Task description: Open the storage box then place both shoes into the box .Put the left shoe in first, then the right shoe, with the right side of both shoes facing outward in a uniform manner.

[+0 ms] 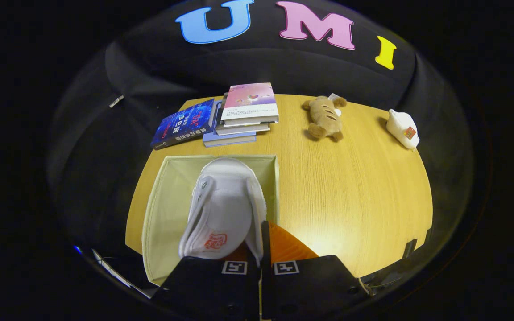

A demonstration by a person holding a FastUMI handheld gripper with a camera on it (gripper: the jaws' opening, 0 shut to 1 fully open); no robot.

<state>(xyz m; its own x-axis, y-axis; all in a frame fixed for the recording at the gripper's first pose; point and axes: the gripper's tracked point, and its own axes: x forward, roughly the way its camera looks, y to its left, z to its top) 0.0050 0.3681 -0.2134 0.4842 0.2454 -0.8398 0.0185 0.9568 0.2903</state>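
I see the wooden table (355, 196) spread across the middle of the frame. At its far edge, upper centre, a stack of books (243, 117) sits with a dark blue book (183, 123) lying just to its left. Further right along that edge lies a brown plush toy (324, 118), and near the upper right rim of the table a small white plush (402, 128). All of these are well apart from my fingers and none blocks the box.

The pale fabric storage box (165, 214) stands open in the lower left of the frame, just ahead of the fingers. A white shoe (223, 209) hangs over its opening, its collar edge pinched between my fingers. The gripper (260, 249) is clenched on that edge, the two fingers nearly meeting. I cannot tell whether anything else lies inside the box, since the shoe hides most of its interior.
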